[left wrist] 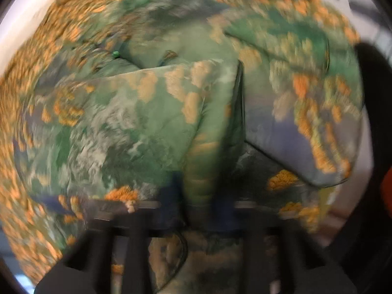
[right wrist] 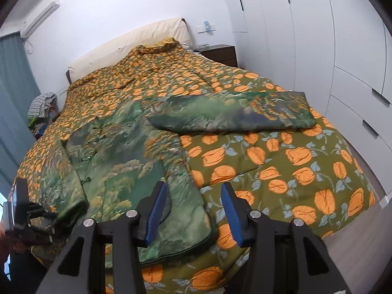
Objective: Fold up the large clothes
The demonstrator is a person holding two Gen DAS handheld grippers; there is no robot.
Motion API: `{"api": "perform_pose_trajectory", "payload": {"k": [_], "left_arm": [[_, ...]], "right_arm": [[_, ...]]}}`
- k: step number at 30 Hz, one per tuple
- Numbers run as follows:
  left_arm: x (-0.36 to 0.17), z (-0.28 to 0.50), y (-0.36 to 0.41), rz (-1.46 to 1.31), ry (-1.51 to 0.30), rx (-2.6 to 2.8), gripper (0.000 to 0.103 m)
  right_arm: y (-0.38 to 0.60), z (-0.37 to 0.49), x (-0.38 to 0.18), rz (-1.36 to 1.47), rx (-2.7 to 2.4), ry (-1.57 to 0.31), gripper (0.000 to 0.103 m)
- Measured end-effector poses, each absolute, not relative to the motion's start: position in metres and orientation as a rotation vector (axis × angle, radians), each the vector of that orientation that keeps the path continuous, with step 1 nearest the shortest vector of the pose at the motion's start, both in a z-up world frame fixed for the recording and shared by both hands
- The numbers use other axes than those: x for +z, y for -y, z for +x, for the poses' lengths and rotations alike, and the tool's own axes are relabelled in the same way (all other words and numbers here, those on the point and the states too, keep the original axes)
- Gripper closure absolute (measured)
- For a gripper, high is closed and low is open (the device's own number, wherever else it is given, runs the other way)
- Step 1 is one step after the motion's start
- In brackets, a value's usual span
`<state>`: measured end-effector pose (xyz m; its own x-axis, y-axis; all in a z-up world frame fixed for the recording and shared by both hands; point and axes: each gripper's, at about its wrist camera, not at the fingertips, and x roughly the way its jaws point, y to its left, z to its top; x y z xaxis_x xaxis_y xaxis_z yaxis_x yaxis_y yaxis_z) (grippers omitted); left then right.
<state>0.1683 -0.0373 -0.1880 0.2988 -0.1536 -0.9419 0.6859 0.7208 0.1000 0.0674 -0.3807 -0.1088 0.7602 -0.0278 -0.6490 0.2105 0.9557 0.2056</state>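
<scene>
The left tongs [left wrist: 196, 205] pinch a thin ridge of the green jacket [right wrist: 127, 156]; it could slip. The right tongs [right wrist: 194, 215], at lower centre, gape half-wide and empty over the hem, so the sleeve [right wrist: 232, 115] may drag across the bed [right wrist: 294, 166].

Bed [right wrist: 281, 183] with a quilted jacket spread on its cover

An olive bedspread [right wrist: 299, 156] printed with orange fruit and pale leaves covers the whole bed, up to a cream headboard [right wrist: 137, 39]. The green landscape-patterned jacket [right wrist: 127, 156] lies flat on the near left part, one sleeve [right wrist: 232, 115] stretched out to the right across the bedspread. A mustard pillow [right wrist: 166, 42] sits at the head.
</scene>
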Motion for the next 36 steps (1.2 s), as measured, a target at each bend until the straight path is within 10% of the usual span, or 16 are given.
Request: {"api": "perform_pose_trajectory", "payload": {"k": [12, 28, 33, 36], "left_arm": [[-0.011, 0.178, -0.194, 0.109, -0.813, -0.001, 0.090], [-0.078, 0.143, -0.428, -0.273, -0.853, 0.703, 0.088], [-0.079, 0.121, -0.415, -0.306, -0.835, 0.684, 0.040], [-0.074, 0.116, -0.381, -0.268, -0.832, 0.578, 0.033]], "right_arm": [[0.369, 0.061, -0.107, 0.281, -0.112, -0.684, 0.056], [0.353, 0.057, -0.104, 0.230, -0.099, -0.691, 0.056], [0.356, 0.056, -0.102, 0.218, -0.124, -0.698, 0.046], [0.363, 0.061, -0.101, 0.232, -0.130, -0.715, 0.041]]}}
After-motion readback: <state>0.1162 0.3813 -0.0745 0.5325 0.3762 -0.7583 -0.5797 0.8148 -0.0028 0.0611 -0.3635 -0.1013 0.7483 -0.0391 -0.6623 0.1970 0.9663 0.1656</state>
